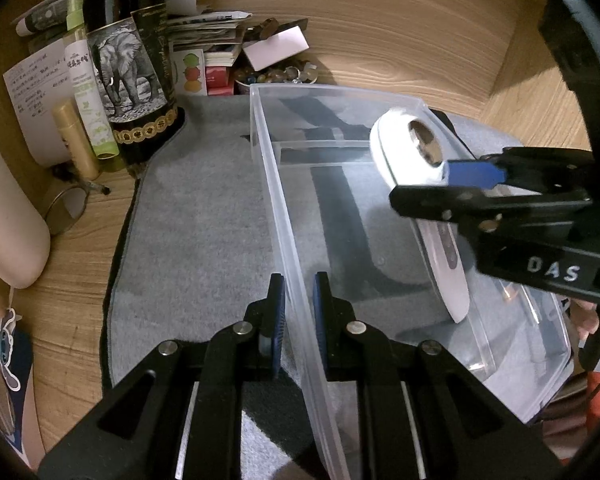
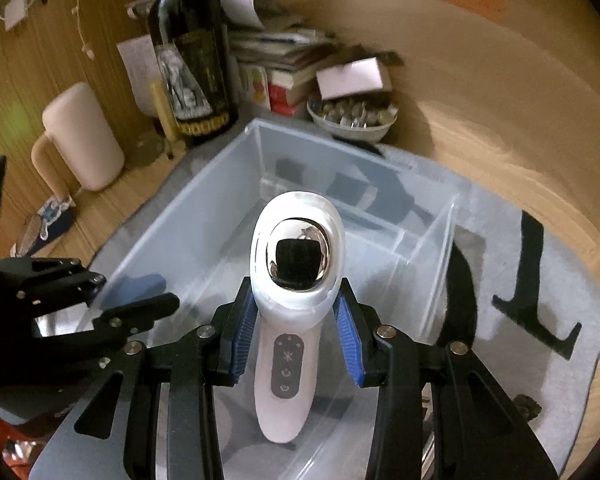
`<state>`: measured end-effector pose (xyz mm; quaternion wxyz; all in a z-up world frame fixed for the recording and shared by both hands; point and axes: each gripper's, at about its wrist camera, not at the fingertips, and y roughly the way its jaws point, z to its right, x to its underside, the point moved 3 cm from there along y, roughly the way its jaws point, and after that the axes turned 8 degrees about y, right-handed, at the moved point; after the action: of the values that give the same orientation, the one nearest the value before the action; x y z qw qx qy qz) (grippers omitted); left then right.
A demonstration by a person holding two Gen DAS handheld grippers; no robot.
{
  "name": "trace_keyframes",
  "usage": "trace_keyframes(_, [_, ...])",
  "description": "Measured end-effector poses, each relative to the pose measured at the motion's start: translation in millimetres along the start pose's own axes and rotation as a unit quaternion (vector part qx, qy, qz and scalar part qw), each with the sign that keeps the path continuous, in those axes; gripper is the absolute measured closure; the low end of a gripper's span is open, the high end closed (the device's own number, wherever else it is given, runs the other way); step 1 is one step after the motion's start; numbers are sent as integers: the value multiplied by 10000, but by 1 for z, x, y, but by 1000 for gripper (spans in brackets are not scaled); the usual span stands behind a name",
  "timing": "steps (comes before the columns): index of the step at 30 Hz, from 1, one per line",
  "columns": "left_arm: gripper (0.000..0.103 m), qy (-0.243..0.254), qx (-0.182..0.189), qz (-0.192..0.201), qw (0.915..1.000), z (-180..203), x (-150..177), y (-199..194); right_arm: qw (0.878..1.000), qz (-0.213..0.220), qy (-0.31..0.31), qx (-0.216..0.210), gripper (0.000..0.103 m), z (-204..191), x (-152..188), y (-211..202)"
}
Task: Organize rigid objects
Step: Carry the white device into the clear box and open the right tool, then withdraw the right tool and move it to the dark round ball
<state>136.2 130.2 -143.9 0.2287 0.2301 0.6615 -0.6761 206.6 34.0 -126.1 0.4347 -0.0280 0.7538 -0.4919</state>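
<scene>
A clear plastic bin with an inner divider stands on a grey mat. My left gripper is shut on the bin's near side wall, one blue pad on each face. In the right wrist view the left gripper shows at the bin's left edge. A white handheld device with a mirrored oval head hangs over the bin, above its floor. My right gripper is shut on it just below the head. From the left wrist view the device and right gripper sit over the bin's right half.
A dark bottle with an elephant label, a green-and-white spray bottle and a cream mug stand left of the bin. Books and a bowl of small items lie behind it. A black stand rests on the mat.
</scene>
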Motion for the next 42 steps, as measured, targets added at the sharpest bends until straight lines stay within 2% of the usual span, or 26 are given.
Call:
trace_keyframes(6, [89, -2, -4, 0, 10000, 0, 0, 0, 9994, -286, -173, 47, 67, -2, 5, 10])
trace_keyframes(10, [89, -13, 0, -6, 10000, 1, -1, 1, 9993, -292, -223, 83, 67, -3, 6, 11])
trace_keyframes(14, [89, -13, 0, -11, 10000, 1, -1, 1, 9996, -206, -197, 51, 60, -4, 5, 9])
trace_keyframes(17, [89, -2, -13, -6, 10000, 1, -2, 2, 9997, 35, -213, 73, 49, -4, 2, -2])
trace_keyframes(22, [89, -10, 0, -17, 10000, 1, -2, 2, 9989, 398, -221, 148, 44, -3, -2, -24])
trace_keyframes(26, [89, -9, 2, -21, 10000, 0, -2, 2, 9966, 780, -133, 217, 30, 4, -4, -47])
trace_keyframes(36, [89, 5, -6, 3, 10000, 0, -2, -1, 9845, 1615, 186, 661, 21, 43, 0, -108])
trace_keyframes(42, [89, 29, -23, 19, 10000, 0, -2, -3, 9764, 1814, 569, 1021, 20, 85, 11, -134])
